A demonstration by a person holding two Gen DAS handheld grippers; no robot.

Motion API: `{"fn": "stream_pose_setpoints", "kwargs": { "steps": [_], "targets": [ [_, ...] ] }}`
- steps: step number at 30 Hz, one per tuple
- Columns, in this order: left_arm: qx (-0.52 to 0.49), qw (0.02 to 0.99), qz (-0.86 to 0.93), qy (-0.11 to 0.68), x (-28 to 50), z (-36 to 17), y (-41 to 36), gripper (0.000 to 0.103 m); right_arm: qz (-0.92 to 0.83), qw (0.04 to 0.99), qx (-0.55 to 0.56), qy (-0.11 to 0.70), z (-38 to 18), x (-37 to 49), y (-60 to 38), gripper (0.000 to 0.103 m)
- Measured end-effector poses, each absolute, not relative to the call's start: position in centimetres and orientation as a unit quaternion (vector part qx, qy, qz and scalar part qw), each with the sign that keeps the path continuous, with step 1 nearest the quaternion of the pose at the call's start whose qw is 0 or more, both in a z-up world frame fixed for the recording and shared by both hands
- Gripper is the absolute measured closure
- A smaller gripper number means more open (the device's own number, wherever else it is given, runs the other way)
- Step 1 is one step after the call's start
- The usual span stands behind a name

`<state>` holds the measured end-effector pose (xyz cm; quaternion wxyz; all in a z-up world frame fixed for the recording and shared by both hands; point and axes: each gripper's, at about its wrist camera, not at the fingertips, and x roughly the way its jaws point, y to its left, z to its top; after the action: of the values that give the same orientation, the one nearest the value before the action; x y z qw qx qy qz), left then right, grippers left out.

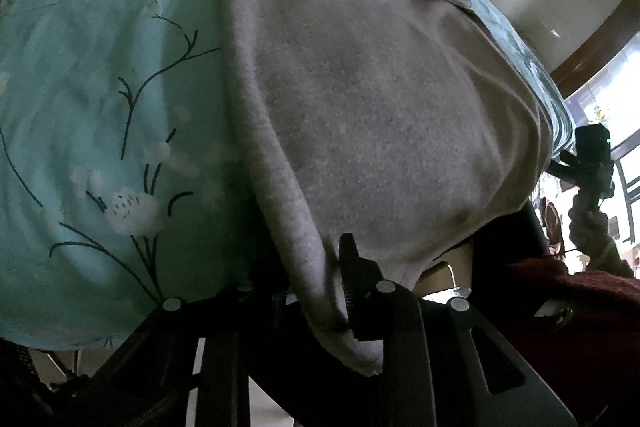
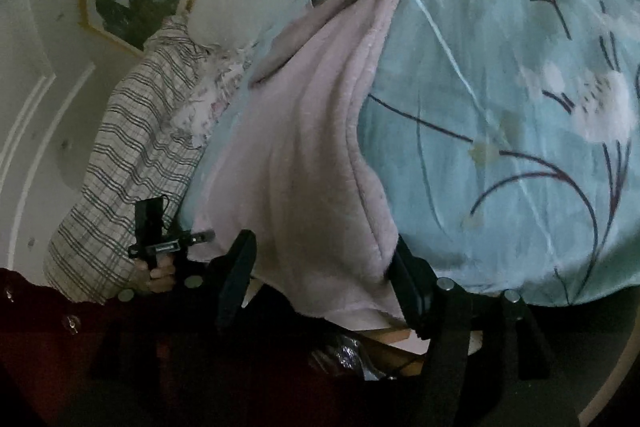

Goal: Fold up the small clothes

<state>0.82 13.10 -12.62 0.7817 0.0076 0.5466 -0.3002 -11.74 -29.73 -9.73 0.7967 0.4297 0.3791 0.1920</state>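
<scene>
The soft mauve-grey knit garment (image 1: pixel 360 99) lies stretched along the pale turquoise floral bedspread (image 1: pixel 100 87), its near hem hanging over the bed's edge toward the person. The risk I see is a lopsided fold. Only one hand seems to have a real hold, so a lift now would likely drag one corner up while the other slips free and bunches. The loose tube-shaped end at the far side could also trail and twist.

The left gripper (image 1: pixel 320 279) has its fingers drawn close together, clenched on a bunched fold of the hem. The right gripper (image 2: pixel 324 279) stands with fingers spread wide. The hem hangs between them, the cloth's edge just beside the right-hand finger (image 2: pixel 412 287), but they don't seem to press on it.
</scene>
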Motion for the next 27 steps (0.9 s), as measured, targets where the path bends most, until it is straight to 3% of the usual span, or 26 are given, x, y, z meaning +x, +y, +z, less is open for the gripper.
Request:
{"fn": "stream_pose_setpoints", "kwargs": {
  "steps": [1,2,3,4,5,10,16,27],
  "targets": [
    [0.007,0.782,-0.301,0.545,0.8,-12.7,13.1,0.083,0.198,0.798,0.426,0.377,-9.8,-11.7,-29.6,0.036],
    [0.007,0.783,-0.304,0.542,0.8,-12.7,13.2,0.084,0.204,0.797,0.427,0.375,-10.0,-11.7,-29.4,0.043],
    [0.006,0.786,-0.304,0.538,0.8,-12.7,13.3,0.092,0.212,0.791,0.433,0.377,-10.3,-11.7,-29.2,0.054],
    [0.005,0.787,-0.305,0.536,0.9,-12.8,13.4,0.096,0.216,0.785,0.439,0.380,-10.5,-11.7,-29.0,0.083],
    [0.001,0.787,-0.306,0.535,0.9,-12.8,13.5,0.098,0.219,0.780,0.446,0.381,-10.7,-11.8,-28.9,0.090],
    [-0.011,0.804,-0.314,0.505,-0.4,-10.7,13.4,0.100,0.248,0.771,0.494,0.317,-8.6,-13.6,-29.7,0.093],
    [-0.113,0.828,-0.331,0.437,-0.7,-6.0,15.0,0.100,0.263,0.778,0.519,0.236,-4.2,-13.6,-31.5,0.095],
    [-0.125,0.867,-0.332,0.349,6.4,1.6,12.1,0.100,0.255,0.797,0.516,0.183,0.7,-4.2,-34.2,0.095]
  ]
}}
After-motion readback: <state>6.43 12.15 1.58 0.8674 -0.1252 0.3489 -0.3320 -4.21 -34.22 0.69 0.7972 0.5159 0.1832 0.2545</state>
